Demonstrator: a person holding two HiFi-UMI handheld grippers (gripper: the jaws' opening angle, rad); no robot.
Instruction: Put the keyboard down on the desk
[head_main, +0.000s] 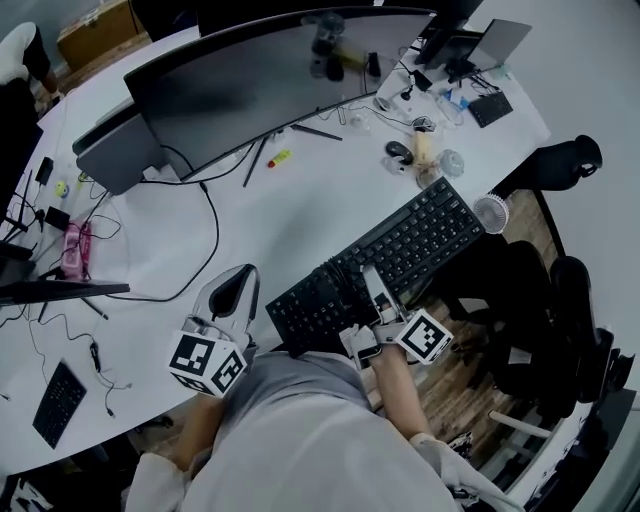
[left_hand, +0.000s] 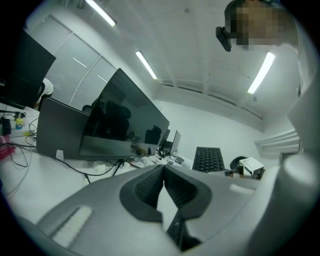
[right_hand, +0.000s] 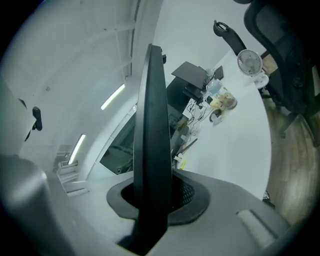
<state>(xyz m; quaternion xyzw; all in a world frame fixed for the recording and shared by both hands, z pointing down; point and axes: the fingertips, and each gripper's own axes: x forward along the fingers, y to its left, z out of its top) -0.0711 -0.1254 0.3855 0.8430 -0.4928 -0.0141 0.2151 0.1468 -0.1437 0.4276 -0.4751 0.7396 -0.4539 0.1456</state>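
Keyboard (head_main: 400, 250) at desk (head_main: 290, 215) near edge, clamped in right gripper (head_main: 371, 284), left gripper (head_main: 234, 290) closed, empty

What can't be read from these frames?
- Head view: whether the flat black keyboard rests on the white desk or hangs above it; the top-down angle hides its underside.
- Head view: key legends, too small.
- Right gripper view: the keyboard's key face; it stands edge-on in the right tool and blocks the centre.
- Left gripper view: the keyboard's near end, behind the left tool's grey body.
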